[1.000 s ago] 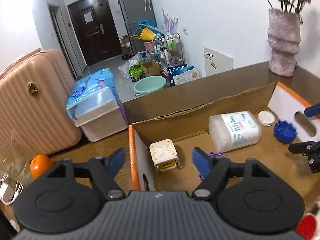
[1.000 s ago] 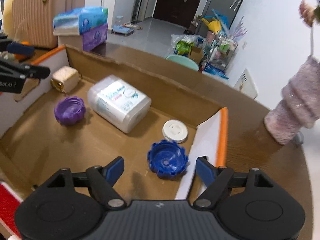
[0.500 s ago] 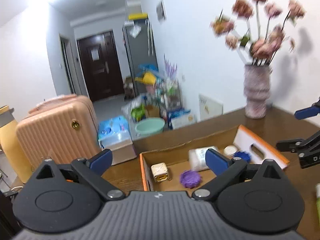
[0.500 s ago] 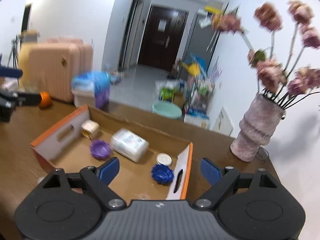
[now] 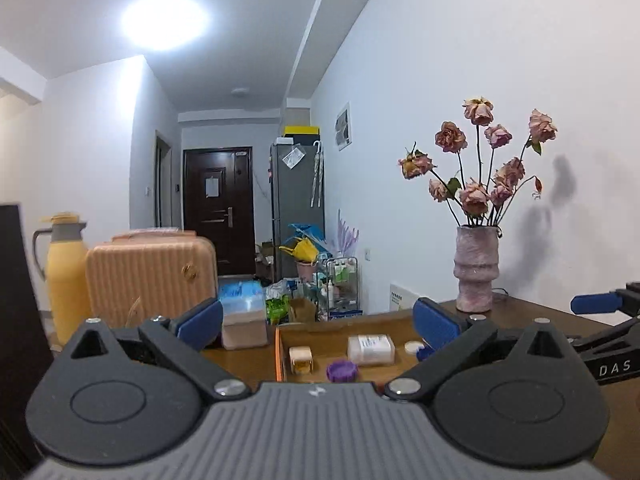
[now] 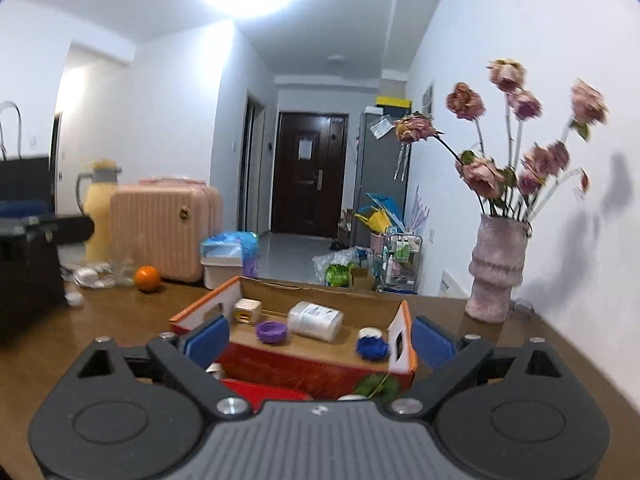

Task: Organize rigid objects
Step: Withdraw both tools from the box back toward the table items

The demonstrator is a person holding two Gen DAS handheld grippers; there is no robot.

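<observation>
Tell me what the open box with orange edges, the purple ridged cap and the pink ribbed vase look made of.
The open box with orange edges: corrugated cardboard, with matte brown inner walls and a white printed outside. The purple ridged cap: probably moulded plastic, with an even colour and a slight sheen. The pink ribbed vase: likely ceramic or stone-like, rough, mottled and matte.

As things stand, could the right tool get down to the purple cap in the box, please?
Probably yes: the right tool is open and empty, the cardboard box has no lid, and the purple cap lies apart from the white container.
</observation>
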